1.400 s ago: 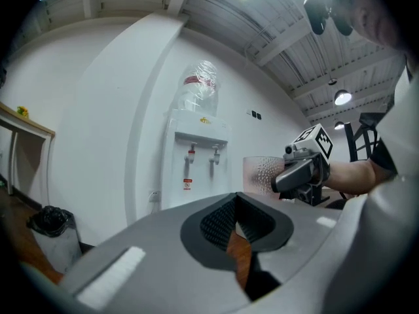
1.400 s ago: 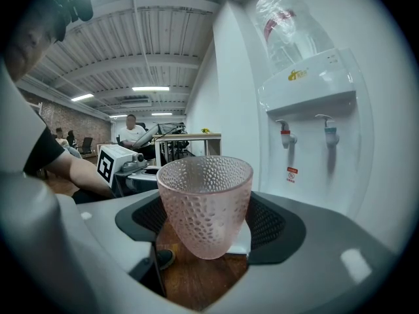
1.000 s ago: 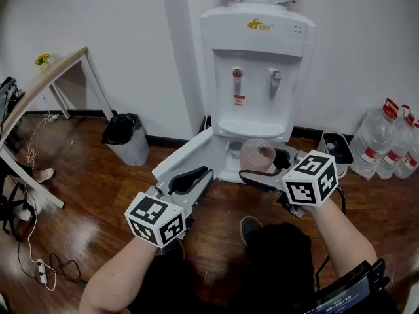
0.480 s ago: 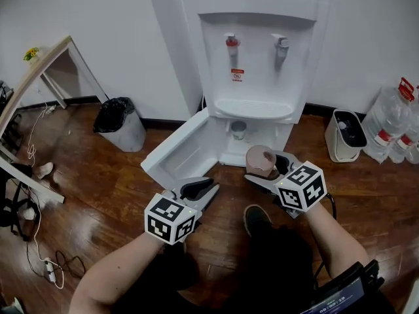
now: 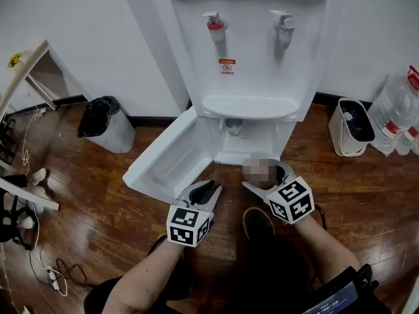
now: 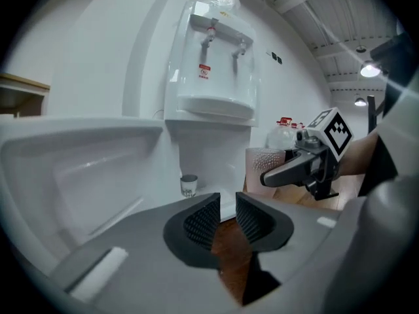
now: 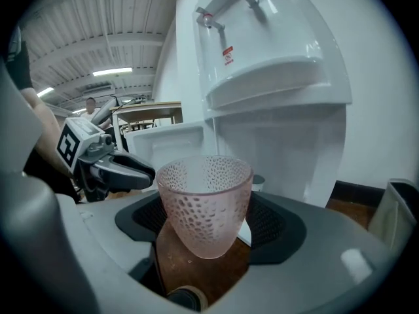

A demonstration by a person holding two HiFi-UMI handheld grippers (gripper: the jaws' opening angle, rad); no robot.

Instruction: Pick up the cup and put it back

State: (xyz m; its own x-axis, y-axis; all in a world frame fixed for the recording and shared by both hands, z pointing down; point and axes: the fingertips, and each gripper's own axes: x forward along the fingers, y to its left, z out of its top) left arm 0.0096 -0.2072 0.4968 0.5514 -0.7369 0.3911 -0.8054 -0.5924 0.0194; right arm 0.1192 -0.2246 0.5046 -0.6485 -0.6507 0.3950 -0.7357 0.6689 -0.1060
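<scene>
A pink dimpled glass cup [image 7: 204, 198] sits upright between the pads of my right gripper [image 7: 208, 216], which is shut on it. In the head view the cup [image 5: 259, 170] hangs low in front of the water dispenser's open lower cabinet [image 5: 252, 146], with the right gripper [image 5: 263, 176] behind it. My left gripper [image 5: 204, 190] is beside it to the left, by the swung-out cabinet door [image 5: 163, 162]. In the left gripper view its jaws [image 6: 222, 218] stand apart with only floor between them. A small cup [image 6: 188, 186] stands inside the cabinet.
The dispenser's drip tray [image 5: 252, 106] and two taps overhang the cabinet. A black bin [image 5: 101, 120] stands at the left wall, a white bin [image 5: 353, 126] and water bottles [image 5: 398, 113] at the right. A shoe [image 5: 257, 221] is just below the grippers. Cables [image 5: 39, 267] lie at lower left.
Both grippers have come down together toward the floor in front of the open cabinet. The cup stays in the right gripper. The dispenser now fills more of the head view.
</scene>
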